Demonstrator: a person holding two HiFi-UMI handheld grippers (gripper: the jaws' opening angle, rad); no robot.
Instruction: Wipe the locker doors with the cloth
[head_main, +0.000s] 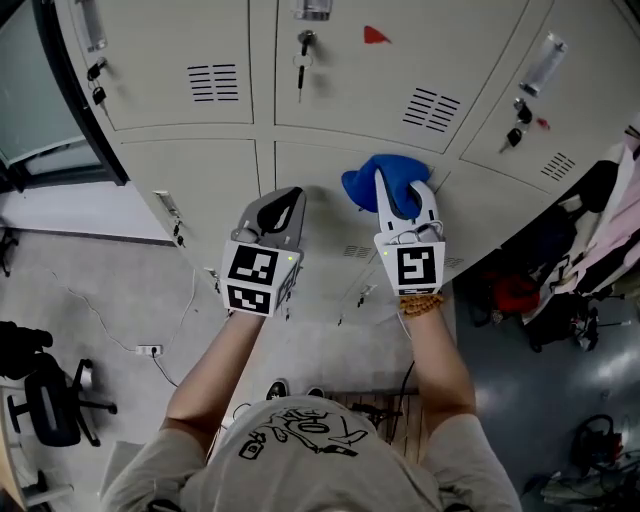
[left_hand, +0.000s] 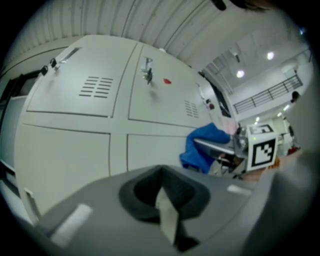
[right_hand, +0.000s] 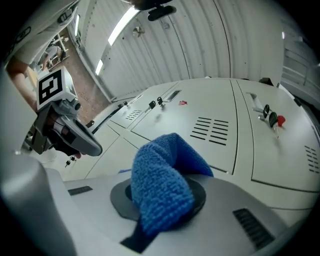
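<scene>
A blue cloth (head_main: 372, 183) is bunched against a lower beige locker door (head_main: 330, 170), in the middle of the row. My right gripper (head_main: 402, 187) is shut on the blue cloth (right_hand: 162, 182), which fills the gap between its jaws and folds over them. To its left, my left gripper (head_main: 287, 200) is held up near the neighbouring lower door (head_main: 200, 185), jaws together with nothing in them. From the left gripper view I see the blue cloth (left_hand: 205, 146) and the right gripper (left_hand: 220, 149) off to the right. The left gripper (right_hand: 75, 139) shows at the left of the right gripper view.
Upper doors have keys in their locks (head_main: 303, 47) and vent slots (head_main: 213, 82); a red mark (head_main: 375, 35) sits on one. Clothes and bags (head_main: 600, 240) hang at the right. An office chair (head_main: 45, 400) and a floor socket with a cable (head_main: 150, 350) are at the left.
</scene>
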